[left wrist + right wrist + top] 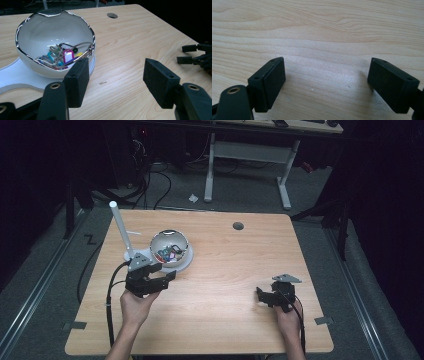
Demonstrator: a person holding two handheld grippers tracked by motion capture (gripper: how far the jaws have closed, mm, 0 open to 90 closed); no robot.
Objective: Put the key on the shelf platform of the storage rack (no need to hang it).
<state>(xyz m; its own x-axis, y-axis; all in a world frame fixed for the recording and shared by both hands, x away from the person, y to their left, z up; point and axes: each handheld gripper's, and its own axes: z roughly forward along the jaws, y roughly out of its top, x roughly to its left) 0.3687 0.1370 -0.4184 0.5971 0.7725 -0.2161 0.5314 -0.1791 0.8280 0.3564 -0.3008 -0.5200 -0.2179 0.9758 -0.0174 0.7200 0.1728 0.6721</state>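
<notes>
A shiny white bowl (169, 243) (50, 32) sits on a flat white base (186, 261) (15, 75) at the table's left middle, holding several coloured key tags and metal rings (63, 55). A white rod (120, 229) rises tilted from the base. My left gripper (169, 274) (116, 83) is open just in front of the bowl, nothing between its jaws. My right gripper (260, 296) (327, 83) is open low over bare wood at the right, empty; it also appears at the edge of the left gripper view (186, 53).
The wooden table (225, 265) has a round cable hole (238, 226) (112, 15) at the back. Beyond the far edge stand a white-legged desk (250, 155) and floor cables (150, 185).
</notes>
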